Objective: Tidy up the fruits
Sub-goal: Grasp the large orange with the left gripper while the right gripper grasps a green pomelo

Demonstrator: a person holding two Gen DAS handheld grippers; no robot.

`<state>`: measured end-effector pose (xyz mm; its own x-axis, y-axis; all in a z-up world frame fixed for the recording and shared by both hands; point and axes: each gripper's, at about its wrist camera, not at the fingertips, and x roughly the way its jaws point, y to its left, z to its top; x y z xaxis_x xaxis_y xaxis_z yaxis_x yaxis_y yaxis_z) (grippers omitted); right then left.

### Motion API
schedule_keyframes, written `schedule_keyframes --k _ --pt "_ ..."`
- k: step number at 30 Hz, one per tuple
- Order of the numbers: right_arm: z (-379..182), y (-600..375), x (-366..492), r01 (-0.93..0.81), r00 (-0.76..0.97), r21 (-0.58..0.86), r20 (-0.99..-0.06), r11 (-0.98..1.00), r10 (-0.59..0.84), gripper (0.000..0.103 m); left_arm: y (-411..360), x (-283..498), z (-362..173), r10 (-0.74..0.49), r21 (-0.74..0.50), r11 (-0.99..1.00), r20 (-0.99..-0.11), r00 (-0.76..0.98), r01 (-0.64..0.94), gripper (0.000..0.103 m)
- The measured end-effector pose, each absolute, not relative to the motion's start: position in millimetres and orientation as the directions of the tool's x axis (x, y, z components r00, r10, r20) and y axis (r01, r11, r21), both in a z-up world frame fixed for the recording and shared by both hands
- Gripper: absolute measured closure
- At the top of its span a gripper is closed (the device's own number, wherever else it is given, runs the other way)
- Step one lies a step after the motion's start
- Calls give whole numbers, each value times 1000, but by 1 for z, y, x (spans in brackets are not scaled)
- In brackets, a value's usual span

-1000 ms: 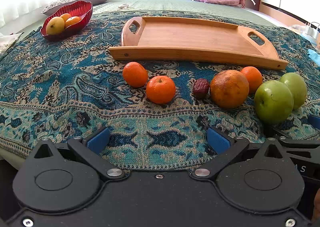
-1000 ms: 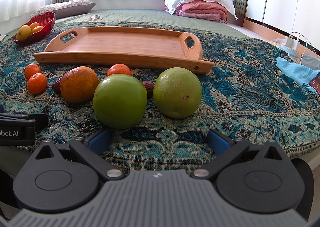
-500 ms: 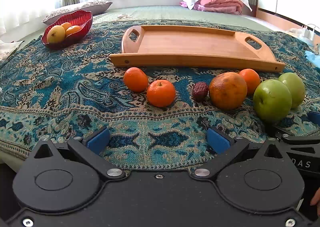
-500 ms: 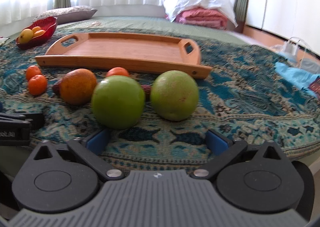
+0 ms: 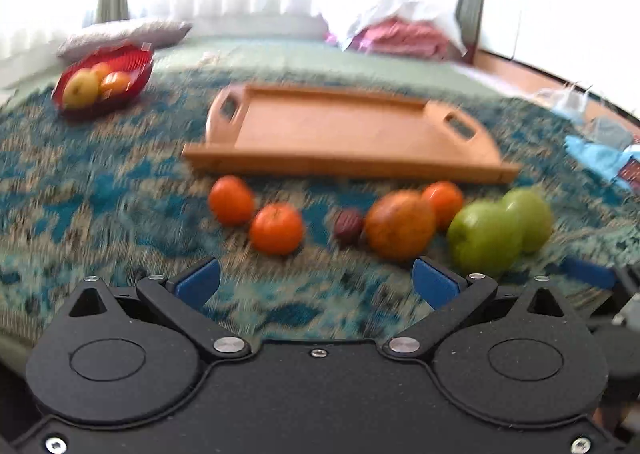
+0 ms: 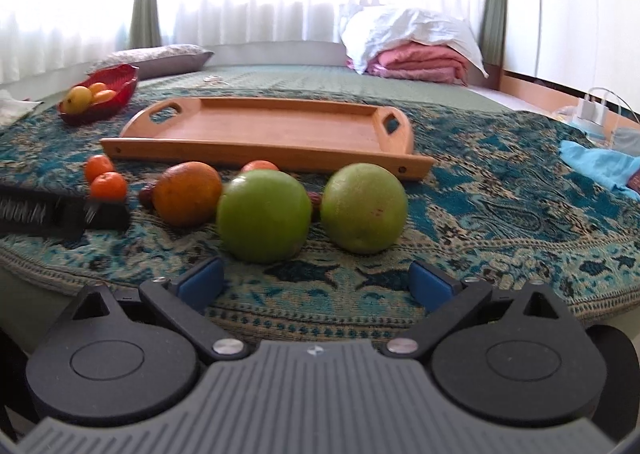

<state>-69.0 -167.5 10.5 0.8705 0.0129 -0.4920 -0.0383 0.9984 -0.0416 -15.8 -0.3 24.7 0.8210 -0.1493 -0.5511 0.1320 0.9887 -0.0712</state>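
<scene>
Fruits lie in a loose row on a teal patterned cloth [image 6: 500, 213], just in front of a wooden tray [image 6: 276, 129] whose bed holds nothing. From the right wrist view, 2 green apples sit nearest: one [image 6: 264, 215] straight ahead of the right gripper [image 6: 316, 280], the other [image 6: 363, 209] just to its right, with a dark date [image 6: 315, 199] showing between them. Left of the apples rests a large orange [image 6: 187, 193], with a smaller orange [image 6: 260, 165] partly hidden behind. Farther left, 2 tangerines [image 6: 108, 185] sit close together, the second [image 6: 98, 167] just behind the first, and another date [image 6: 146, 195] peeks out beside the large orange.

The right gripper's blue-padded fingers [image 6: 200, 282] are spread wide, holding nothing, apart from the nearest apple. The left gripper [image 5: 316, 282] is likewise spread and bare; its view is blurred. Its black body appears at the left edge of the right wrist view, near the tangerines.

A red bowl [image 6: 120, 79] with yellow and orange fruit stands well apart at the far left. Pink folded bedding [image 6: 420, 61] lies beyond the tray.
</scene>
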Motion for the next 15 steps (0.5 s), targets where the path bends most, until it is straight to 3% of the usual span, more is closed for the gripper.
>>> schedule_keyframes --k 4,6,11,15 --pt "13 -158 -74 -82 888 -64 -457 995 44 6 -12 -5 35 -173 -30 983 -509 843 184 3" --pt "15 -153 -76 -98 899 -70 -434 993 58 9 -18 -1 39 -186 -20 979 -503 844 204 11" --pt "19 -145 -76 -124 907 -63 -411 990 87 16 -33 0 44 -228 -2 965 -498 837 262 48" --pt "17 -144 -73 -110 907 -46 -414 993 81 24 -39 5 44 -293 -39 947 -512 808 319 53"
